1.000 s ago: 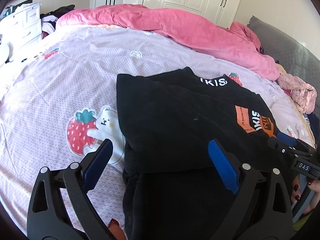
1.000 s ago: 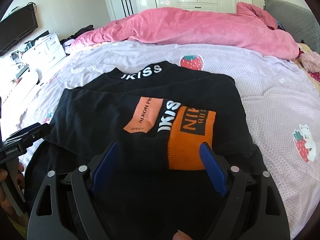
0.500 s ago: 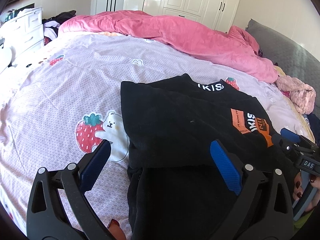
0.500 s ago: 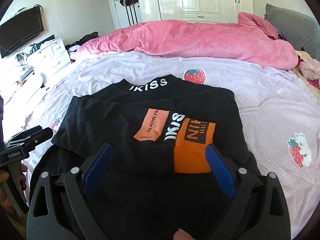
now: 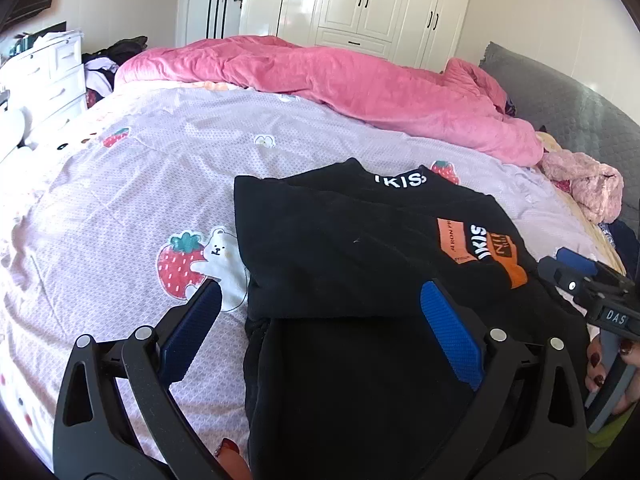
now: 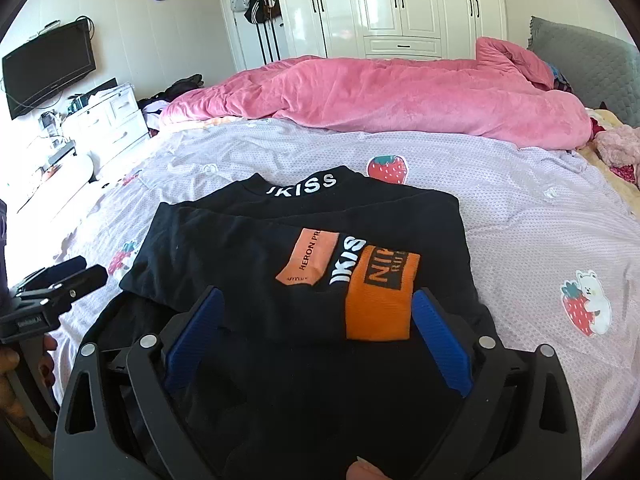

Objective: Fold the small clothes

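Lying partly folded on the bed with the lilac strawberry-print sheet point(image 5: 120, 184), the black cotton garment with white lettering and orange patches point(image 5: 340, 248) has its upper layer doubled over a lower black layer nearest the cameras. Left of the garment on the sheet: a printed strawberry-and-bear motif point(image 5: 196, 264), touching the garment's left edge in the left wrist view.

Left tool point(image 5: 320, 312): blue-padded jaws spread wide, above the garment's near fold; the left pad is over the sheet, the right pad over black fabric. Nothing is gripped. Fingertips of the hand holding it show at the bottom edge.

Right tool point(image 6: 316, 320): jaws wide apart, nothing between the pads; both pads hover above the black fabric, flanking the orange patch point(image 6: 380, 296). In the left wrist view this tool appears at the right edge, held by a hand with dark-painted nails point(image 5: 604, 364).

Far side of the bed: a crumpled pink plush duvet point(image 6: 380, 92). Beyond it, white wardrobe doors point(image 6: 384, 0). Right edge: grey quilted headboard point(image 5: 568, 112).
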The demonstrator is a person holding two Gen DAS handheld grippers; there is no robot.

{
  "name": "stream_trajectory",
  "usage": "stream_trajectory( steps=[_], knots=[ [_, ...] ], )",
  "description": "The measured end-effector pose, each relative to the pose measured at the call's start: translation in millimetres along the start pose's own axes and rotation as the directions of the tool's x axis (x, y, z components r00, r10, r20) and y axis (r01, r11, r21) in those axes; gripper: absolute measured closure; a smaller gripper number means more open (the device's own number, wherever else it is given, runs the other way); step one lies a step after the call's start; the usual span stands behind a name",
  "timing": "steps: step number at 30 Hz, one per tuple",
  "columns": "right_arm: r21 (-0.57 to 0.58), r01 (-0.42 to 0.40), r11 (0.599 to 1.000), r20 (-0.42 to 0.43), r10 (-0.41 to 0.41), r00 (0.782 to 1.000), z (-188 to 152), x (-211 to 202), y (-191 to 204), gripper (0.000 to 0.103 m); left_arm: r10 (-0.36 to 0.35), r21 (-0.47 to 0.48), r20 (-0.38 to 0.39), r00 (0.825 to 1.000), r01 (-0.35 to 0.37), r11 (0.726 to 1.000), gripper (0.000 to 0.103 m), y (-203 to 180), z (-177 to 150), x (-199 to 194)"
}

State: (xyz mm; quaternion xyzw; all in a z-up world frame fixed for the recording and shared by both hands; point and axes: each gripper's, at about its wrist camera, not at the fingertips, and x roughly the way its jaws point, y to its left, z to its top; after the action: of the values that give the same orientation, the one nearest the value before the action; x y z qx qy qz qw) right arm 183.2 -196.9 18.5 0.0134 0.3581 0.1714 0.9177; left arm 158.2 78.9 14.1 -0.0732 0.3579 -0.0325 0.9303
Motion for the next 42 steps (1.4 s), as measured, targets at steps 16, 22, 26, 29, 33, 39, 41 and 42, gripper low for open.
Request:
stream_trajectory(
  steps=[16,22,26,29,33,39,41,42],
  knots=[
    [0.027,-0.021,0.999,0.000,0.021,1.000,-28,-35,-3,0.008,0.040,-0.065,-0.022,0.999,-0.042,0.997,0.009,26,-42,-40],
    [0.028,-0.013,1.000,-0.002,0.014,1.000,-41,-53,-9,0.008,0.054,-0.091,-0.040,0.998,-0.058,0.994,0.009,35,-52,-48],
    [0.039,-0.003,0.999,-0.012,0.004,1.000,-51,-63,-16,0.008,0.056,-0.095,-0.048,0.997,-0.060,0.994,0.009,36,-58,-55],
    [0.050,0.014,0.999,-0.023,-0.013,1.000,-59,-71,-24,0.008,0.062,-0.083,-0.062,0.996,-0.067,0.994,0.009,36,-65,-60],
    [0.064,0.038,0.997,-0.045,-0.035,0.998,-72,-81,-36,0.008,0.063,-0.082,-0.085,0.994,-0.070,0.994,0.009,38,-77,-65],
    [0.091,0.080,0.993,-0.088,-0.072,0.993,-94,-94,-55,0.008,0.064,-0.077,-0.139,0.988,-0.075,0.994,0.009,39,-99,-68],
    [0.094,0.095,0.991,-0.100,-0.086,0.991,-102,-99,-60,0.008,0.070,-0.070,-0.158,0.985,-0.082,0.994,0.009,38,-105,-68],
    [0.097,0.101,0.990,-0.104,-0.091,0.990,-104,-100,-62,0.008,0.070,-0.069,-0.162,0.984,-0.082,0.994,0.009,38,-107,-69]
  ],
)
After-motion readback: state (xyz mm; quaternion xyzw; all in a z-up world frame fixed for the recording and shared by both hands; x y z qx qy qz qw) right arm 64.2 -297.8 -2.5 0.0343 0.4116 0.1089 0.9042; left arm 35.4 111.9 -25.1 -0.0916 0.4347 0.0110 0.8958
